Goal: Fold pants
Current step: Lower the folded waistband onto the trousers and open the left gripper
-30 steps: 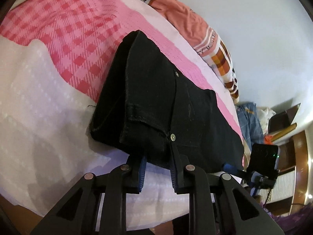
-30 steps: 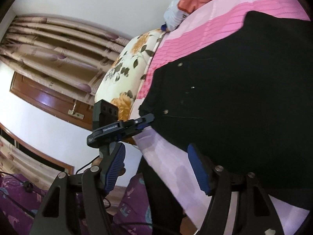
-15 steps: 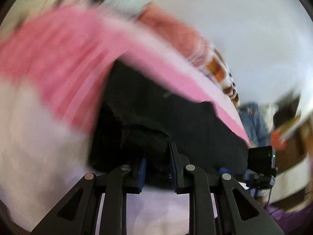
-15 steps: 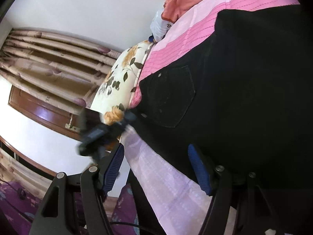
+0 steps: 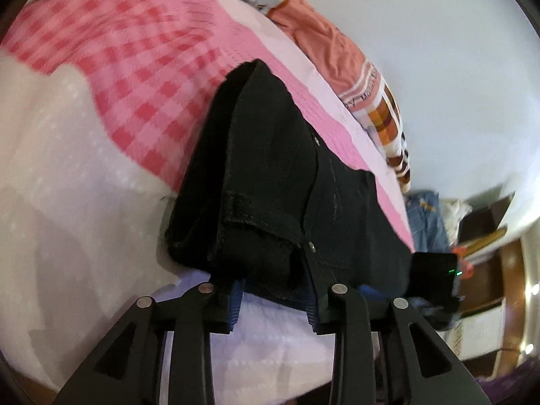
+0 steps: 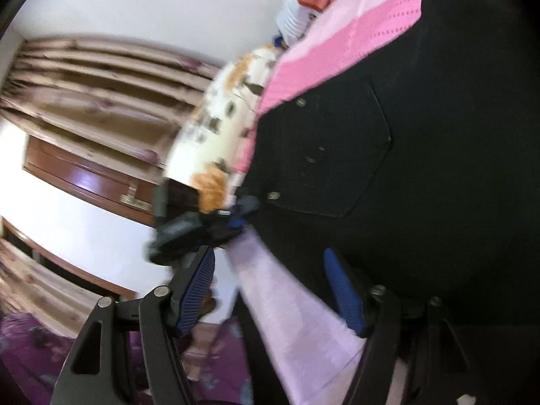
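Observation:
The black pants (image 5: 270, 182) lie folded in a thick stack on the pink checked bedspread (image 5: 135, 77). In the left wrist view my left gripper (image 5: 275, 298) has its jaws parted, with the near corner of the pants stack between the blue pads (image 5: 236, 300). In the right wrist view the pants (image 6: 422, 168) fill the right side, back pocket and rivets showing. My right gripper (image 6: 273, 290) is open and empty at the pants' near edge over the pale sheet (image 6: 293, 317). The left gripper body shows there (image 6: 195, 233).
An orange striped garment (image 5: 337, 50) and a plaid one (image 5: 388, 125) lie along the wall. Blue jeans (image 5: 425, 216) and a cardboard box (image 5: 486, 216) sit beyond the bed's end. A floral pillow (image 6: 222, 118), curtains (image 6: 84, 84) and a wooden headboard stand behind.
The left jaws have widened from a tight pinch on the pants corner to a parted stance. The right gripper has shifted along the pants' edge and stays open.

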Demonstrator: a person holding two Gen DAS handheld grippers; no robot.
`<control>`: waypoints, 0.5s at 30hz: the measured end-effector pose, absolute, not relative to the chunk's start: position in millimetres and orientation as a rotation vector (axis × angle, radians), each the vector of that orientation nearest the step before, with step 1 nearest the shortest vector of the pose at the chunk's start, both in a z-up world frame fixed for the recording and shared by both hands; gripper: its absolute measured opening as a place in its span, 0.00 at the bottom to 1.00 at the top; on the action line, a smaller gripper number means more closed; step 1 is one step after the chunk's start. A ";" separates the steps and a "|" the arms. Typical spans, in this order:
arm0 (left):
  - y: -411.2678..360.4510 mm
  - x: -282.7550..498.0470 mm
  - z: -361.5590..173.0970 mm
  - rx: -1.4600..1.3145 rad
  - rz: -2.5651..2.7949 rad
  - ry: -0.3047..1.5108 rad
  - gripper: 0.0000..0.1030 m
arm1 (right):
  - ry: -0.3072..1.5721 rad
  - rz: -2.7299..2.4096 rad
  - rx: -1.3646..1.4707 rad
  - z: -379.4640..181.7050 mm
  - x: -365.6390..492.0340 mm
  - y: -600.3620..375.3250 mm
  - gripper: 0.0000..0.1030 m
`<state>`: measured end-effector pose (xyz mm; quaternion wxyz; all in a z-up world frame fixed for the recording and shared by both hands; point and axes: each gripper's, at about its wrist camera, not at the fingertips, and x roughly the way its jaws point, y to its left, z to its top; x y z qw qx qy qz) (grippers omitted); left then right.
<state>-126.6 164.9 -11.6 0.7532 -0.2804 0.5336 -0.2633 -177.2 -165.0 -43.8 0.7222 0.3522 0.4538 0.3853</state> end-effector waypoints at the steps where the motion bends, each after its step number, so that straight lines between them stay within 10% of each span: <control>1: 167.7 -129.0 -6.0 -0.610 -0.552 1.159 0.33 | 1.022 0.838 0.753 -45.6 -175.0 -162.1 0.38; 5: 170.9 -135.2 25.6 -0.378 -0.367 1.046 0.68 | 1.068 0.778 0.734 -56.2 -167.6 -162.8 0.16; 15: 143.7 -152.4 76.0 -0.266 -0.472 0.851 0.69 | 1.040 0.774 0.796 -59.3 -168.4 -172.8 0.17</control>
